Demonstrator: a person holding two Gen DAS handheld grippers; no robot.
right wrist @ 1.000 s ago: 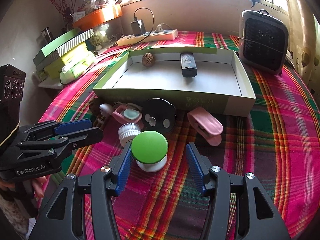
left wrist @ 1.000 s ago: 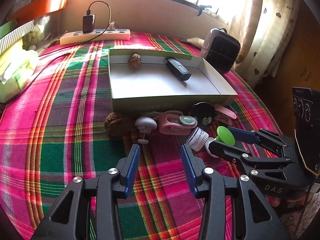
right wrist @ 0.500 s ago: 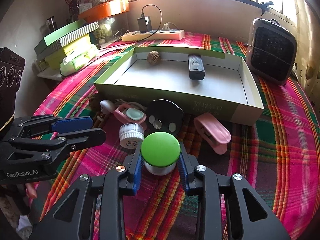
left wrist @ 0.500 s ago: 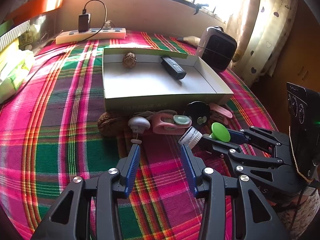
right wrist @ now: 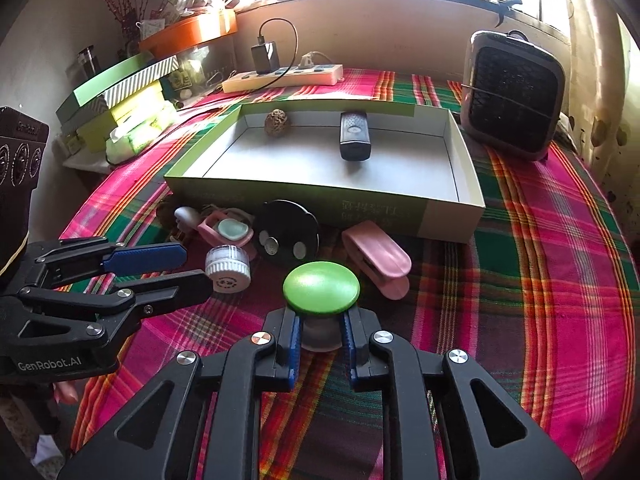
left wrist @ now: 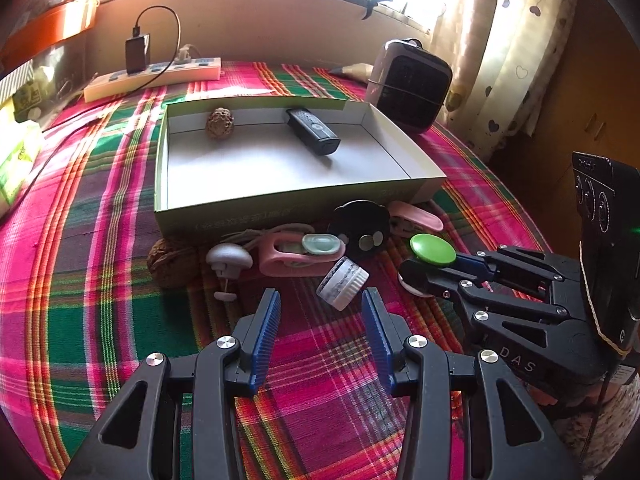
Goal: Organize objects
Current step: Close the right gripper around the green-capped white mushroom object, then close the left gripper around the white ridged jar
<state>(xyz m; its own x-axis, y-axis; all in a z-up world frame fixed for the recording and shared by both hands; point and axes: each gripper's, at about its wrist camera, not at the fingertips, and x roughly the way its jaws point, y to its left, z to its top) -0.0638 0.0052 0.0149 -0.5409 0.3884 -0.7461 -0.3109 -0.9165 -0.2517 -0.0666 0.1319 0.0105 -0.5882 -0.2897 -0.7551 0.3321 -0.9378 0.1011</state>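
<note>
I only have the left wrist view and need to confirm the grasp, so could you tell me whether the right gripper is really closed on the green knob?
Observer: Yes. The right gripper has just been closing and is shut on the green knob, with its pads on the pale stem under the cap.
Operator: Thank you. Is the pink clip touching the knob?
Observer: No, the pink clip lies apart from it, in front of the box.
Operator: And my left gripper?
Observer: The lower fingertip of the left gripper is right beside the white jar; I cannot tell whether they touch.
</note>
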